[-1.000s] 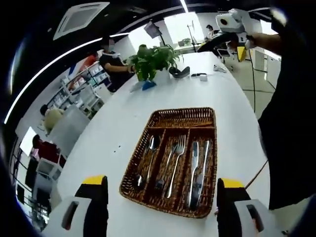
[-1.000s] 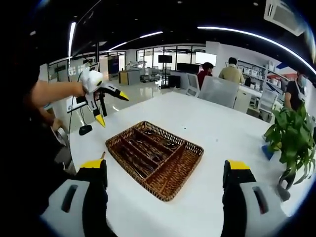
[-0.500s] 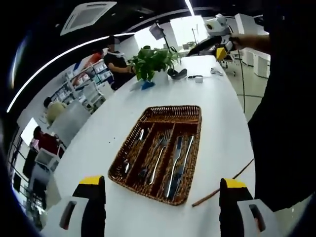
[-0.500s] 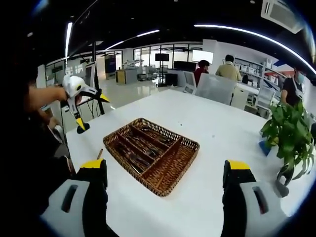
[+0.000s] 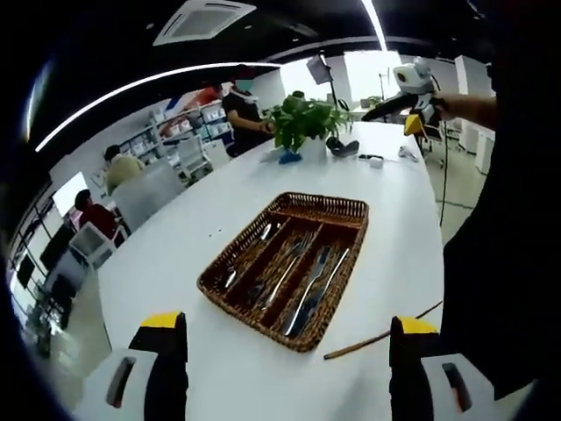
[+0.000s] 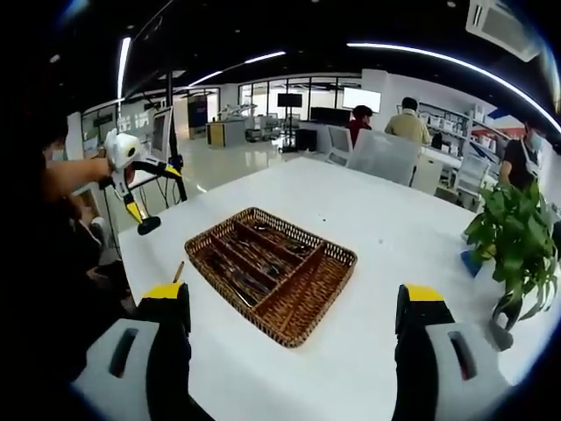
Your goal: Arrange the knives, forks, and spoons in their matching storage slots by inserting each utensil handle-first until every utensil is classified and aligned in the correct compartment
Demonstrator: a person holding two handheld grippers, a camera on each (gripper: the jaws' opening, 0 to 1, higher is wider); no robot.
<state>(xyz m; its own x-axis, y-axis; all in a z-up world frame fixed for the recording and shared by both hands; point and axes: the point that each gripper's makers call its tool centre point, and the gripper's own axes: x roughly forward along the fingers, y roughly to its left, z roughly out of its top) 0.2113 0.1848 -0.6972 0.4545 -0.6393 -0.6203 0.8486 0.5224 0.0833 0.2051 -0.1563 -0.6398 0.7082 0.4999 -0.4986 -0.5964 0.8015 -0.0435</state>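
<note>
Both claws, left claw and right claw, are spread wide holding nothing, hovering over the white counter where the wicker tray sits with the cutlery lying in its slots.

Both views are bright and evenly lit from above by long white ceiling light strips that bend into arcs under the fisheye lens. Daylight pours through the tall windows at the far end and blows out to white there. The glossy white worktop reflects the light softly, with only faint shadows beside the brown woven wicker tray. Straight lines curve strongly toward the edges, where detail smears. The cutlery in the tray is sharp in the left gripper view, dark and indistinct in the right gripper view.
</note>
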